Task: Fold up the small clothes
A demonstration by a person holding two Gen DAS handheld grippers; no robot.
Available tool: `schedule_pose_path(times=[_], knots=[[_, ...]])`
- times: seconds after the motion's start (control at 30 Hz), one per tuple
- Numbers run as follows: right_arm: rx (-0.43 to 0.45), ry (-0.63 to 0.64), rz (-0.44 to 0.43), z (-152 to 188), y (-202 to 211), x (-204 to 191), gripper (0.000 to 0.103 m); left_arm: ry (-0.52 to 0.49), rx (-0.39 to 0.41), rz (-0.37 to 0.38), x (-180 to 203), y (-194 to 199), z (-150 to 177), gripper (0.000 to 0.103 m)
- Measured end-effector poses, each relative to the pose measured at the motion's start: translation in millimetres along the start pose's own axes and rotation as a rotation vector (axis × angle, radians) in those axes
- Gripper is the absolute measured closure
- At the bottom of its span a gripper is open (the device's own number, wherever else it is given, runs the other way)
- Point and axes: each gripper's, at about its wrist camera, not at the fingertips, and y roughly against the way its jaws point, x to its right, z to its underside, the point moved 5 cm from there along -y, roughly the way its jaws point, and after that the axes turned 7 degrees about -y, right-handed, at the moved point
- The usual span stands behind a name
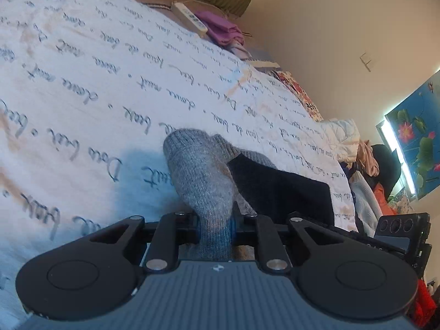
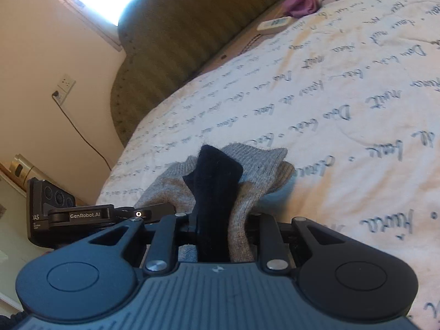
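Right at the fingers sits a grey knitted sock, fuzzy and ribbed at the cuff, with a black sock bunched against it. Both lie on a white bedspread printed with dark handwriting. The left gripper is nearly closed, pinching the grey knit. The right gripper is likewise nearly closed, clamping black and grey fabric together. Farther off, a white remote and purple cloth rest near the headboard.
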Motion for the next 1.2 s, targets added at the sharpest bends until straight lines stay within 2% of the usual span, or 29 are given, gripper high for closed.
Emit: schedule_pose_path(times=[0.1, 0.17, 0.23, 0.3, 0.33, 0.37, 0.4, 0.43, 0.47, 0.6, 0.7, 0.77, 0.8, 0.83, 0.87, 0.9, 0.93, 0.97, 1.03, 1.1, 1.2], knots=[[0.000, -0.023, -0.053, -8.4, -24.7, -17.3, 0.084, 0.000, 0.025, -0.053, -17.8, 18.3, -19.0, 0.083], [-0.006, -0.070, -0.053, -13.5, -44.5, -15.1, 0.084, 0.007, 0.009, -0.093, -32.3, 18.3, -27.9, 0.082], [-0.035, -0.120, -0.010, -14.7, -66.6, -2.5, 0.081, 0.042, -0.013, -0.163, -53.7, 10.6, -31.2, 0.082], [-0.043, -0.174, 0.079, -10.4, -80.1, 14.1, 0.076, 0.084, -0.030, -0.188, -71.1, 5.4, -29.0, 0.074], [-0.038, -0.180, 0.081, -8.3, -79.6, 17.6, 0.071, 0.134, -0.034, -0.166, -80.1, 8.6, -25.1, 0.061], [-0.028, -0.179, 0.069, -4.9, -74.0, 19.1, 0.059, 0.181, -0.022, -0.126, -85.3, 16.0, -19.4, 0.054], [-0.018, -0.166, 0.056, -1.7, -65.6, 17.1, 0.051, 0.200, -0.001, -0.079, -85.9, 25.0, -12.9, 0.040], [-0.011, -0.135, 0.039, 2.8, -54.0, 13.1, 0.034, 0.197, 0.016, -0.042, -83.9, 35.5, -5.0, 0.032], [-0.008, -0.098, 0.030, 8.2, -41.6, 9.6, 0.028, 0.190, 0.021, -0.026, -80.7, 44.8, 4.2, 0.032], [-0.051, -0.052, 0.031, 41.3, 2.8, 7.9, 0.028, 0.185, -0.024, 0.069, -63.3, 71.6, 55.2, 0.032], [-0.109, -0.025, 0.082, 74.4, 20.8, 11.1, 0.028, 0.141, -0.094, 0.122, -47.1, 76.7, 94.2, 0.032], [-0.120, -0.004, 0.084, 92.4, 25.9, 9.0, 0.028, 0.092, -0.110, 0.125, -37.1, 77.6, 112.5, 0.034], [-0.114, 0.000, 0.077, 98.1, 27.6, 6.7, 0.028, 0.065, -0.101, 0.111, -33.1, 77.4, 116.8, 0.041], [-0.115, -0.001, 0.071, 102.5, 28.5, 4.7, 0.032, 0.053, -0.101, 0.091, -30.6, 76.0, 118.7, 0.062], [-0.125, -0.007, 0.063, 106.4, 27.2, 2.8, 0.048, 0.053, -0.134, 0.094, -29.2, 71.6, 120.0, 0.083], [-0.147, -0.023, 0.059, 109.1, 24.3, 3.0, 0.061, 0.072, -0.163, 0.097, -32.8, 67.6, 122.3, 0.088], [-0.164, -0.041, 0.054, 111.1, 21.0, 3.4, 0.079, 0.075, -0.165, 0.085, -33.9, 66.0, 121.3, 0.090], [-0.158, -0.041, 0.055, 111.9, 19.5, 2.4, 0.082, 0.058, -0.163, 0.071, -32.3, 67.8, 119.8, 0.090], [-0.141, -0.038, 0.039, 112.4, 25.6, -6.1, 0.084, 0.015, -0.128, 0.050, -24.7, 84.6, 117.0, 0.091], [-0.133, -0.016, -0.018, 119.1, 39.4, -22.7, 0.085, -0.038, -0.087, 0.042, -16.6, 110.1, 115.0, 0.091], [-0.164, 0.007, -0.073, 143.4, 52.8, -37.5, 0.085, -0.078, -0.088, 0.050, -15.4, 137.2, 128.9, 0.091]])
